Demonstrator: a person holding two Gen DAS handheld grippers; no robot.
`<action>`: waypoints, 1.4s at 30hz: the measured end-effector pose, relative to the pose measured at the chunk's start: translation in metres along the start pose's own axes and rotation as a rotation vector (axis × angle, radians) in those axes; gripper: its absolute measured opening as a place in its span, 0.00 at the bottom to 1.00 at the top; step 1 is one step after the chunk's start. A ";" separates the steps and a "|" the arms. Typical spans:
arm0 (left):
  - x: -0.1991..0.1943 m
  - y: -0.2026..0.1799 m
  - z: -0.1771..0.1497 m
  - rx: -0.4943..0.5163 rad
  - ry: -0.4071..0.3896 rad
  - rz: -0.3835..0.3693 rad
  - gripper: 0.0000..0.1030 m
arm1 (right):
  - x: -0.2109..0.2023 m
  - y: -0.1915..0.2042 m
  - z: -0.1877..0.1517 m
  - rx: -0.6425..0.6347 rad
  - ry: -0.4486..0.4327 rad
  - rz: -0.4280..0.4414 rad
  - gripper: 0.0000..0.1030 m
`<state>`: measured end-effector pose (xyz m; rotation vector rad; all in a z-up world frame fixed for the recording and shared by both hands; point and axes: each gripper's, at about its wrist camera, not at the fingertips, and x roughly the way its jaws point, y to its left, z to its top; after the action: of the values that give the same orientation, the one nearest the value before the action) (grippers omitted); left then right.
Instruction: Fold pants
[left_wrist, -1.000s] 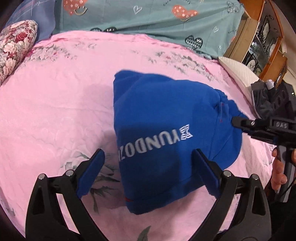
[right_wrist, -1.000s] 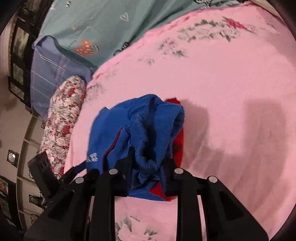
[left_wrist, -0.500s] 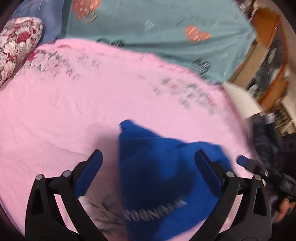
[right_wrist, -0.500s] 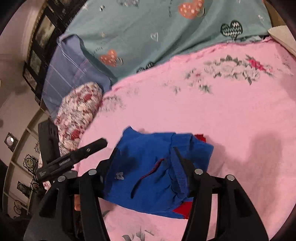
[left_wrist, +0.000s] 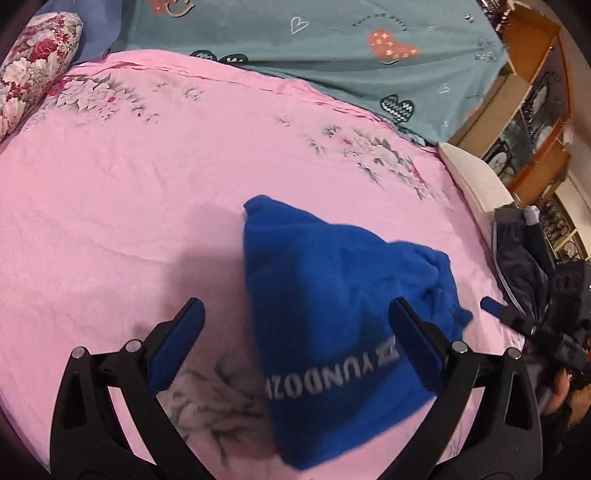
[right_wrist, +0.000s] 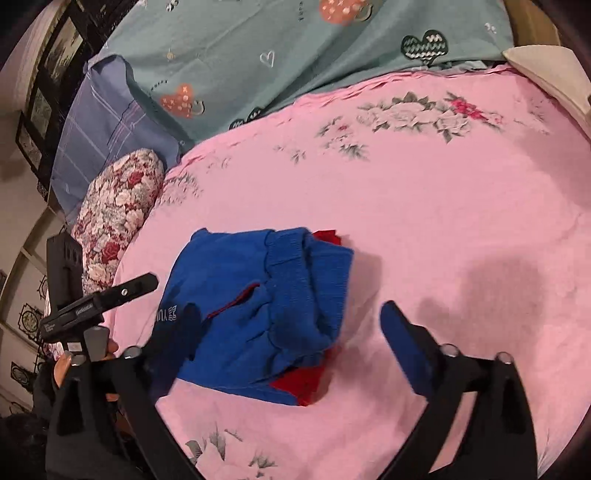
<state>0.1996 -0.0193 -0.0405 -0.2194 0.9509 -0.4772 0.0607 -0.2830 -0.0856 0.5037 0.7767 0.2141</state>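
Observation:
The blue pants (left_wrist: 343, 314) lie folded in a bundle on the pink floral sheet (left_wrist: 110, 184), white lettering facing up. In the right wrist view the pants (right_wrist: 258, 306) show a ribbed waistband on top and red cloth (right_wrist: 303, 384) sticking out underneath. My left gripper (left_wrist: 295, 332) is open above the bundle's near edge, its pads apart from the cloth. My right gripper (right_wrist: 291, 332) is opening wide; the bundle lies below and between its jaws, and neither pad presses on it. Each gripper shows in the other's view: the right gripper (left_wrist: 517, 321) and the left gripper (right_wrist: 110, 295).
A floral bolster (left_wrist: 33, 66) lies at the far left. A teal quilt with hearts (left_wrist: 332, 48) covers the back of the bed. At the right are a white bed edge (left_wrist: 476, 177), a dark garment (left_wrist: 521, 258) and wooden shelves (left_wrist: 528, 92).
My right gripper let go of the pants' waistband, opened wide and pulled back upward. The bundle settled on the sheet. My left gripper stayed open and drew back a little.

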 end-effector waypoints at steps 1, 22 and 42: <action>-0.001 0.003 -0.003 -0.002 0.001 0.005 0.98 | -0.001 -0.008 -0.002 0.021 0.002 0.026 0.99; 0.043 -0.017 -0.010 -0.157 0.092 -0.174 0.66 | 0.060 -0.006 -0.011 0.127 0.184 0.206 0.34; 0.035 0.004 -0.031 -0.165 0.097 -0.103 0.98 | 0.064 0.001 -0.022 0.103 0.277 0.118 0.60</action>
<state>0.1923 -0.0322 -0.0849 -0.3988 1.0787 -0.5078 0.0897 -0.2513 -0.1379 0.6259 1.0330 0.3597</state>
